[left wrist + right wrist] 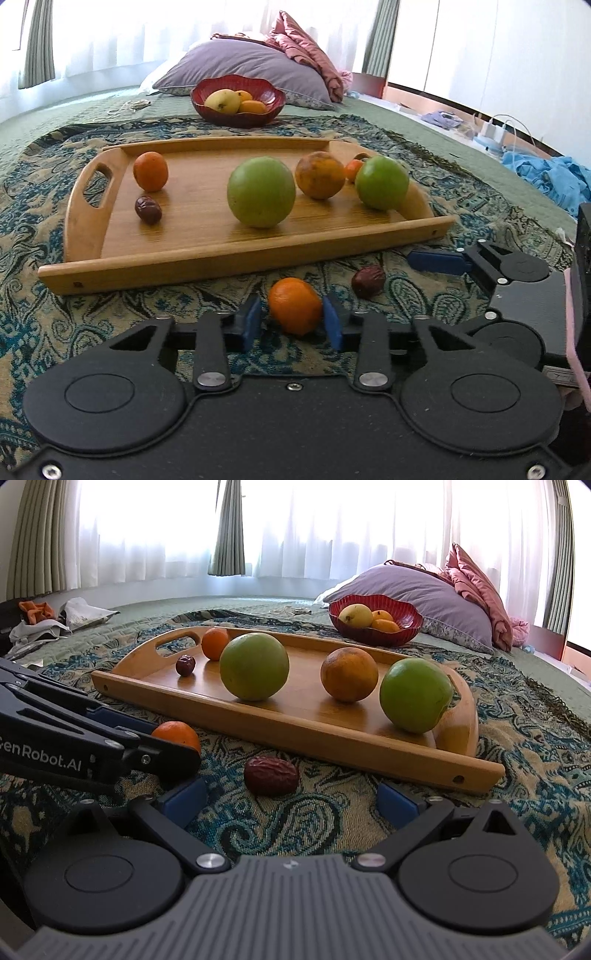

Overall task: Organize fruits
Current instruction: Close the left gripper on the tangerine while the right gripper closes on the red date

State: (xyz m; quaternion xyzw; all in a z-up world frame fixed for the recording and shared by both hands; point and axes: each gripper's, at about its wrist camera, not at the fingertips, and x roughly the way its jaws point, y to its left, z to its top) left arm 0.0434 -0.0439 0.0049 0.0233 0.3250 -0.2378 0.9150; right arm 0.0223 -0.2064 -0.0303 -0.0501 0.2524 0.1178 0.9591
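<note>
Fruits mostly sit on the tray (pixel 236 247); we bracket a stray tangerine (pixel 294 305) with the left gripper (pixel 291 323), part-open; right gripper (pixel 291 801), wide, empty, faces the date (pixel 270 775).

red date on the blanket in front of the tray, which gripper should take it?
Right. The wrinkled dark red date lies just ahead of the open right gripper, roughly centred between its blue fingers. The left gripper already brackets the small orange mandarin, so the date sits off to its right.
</note>
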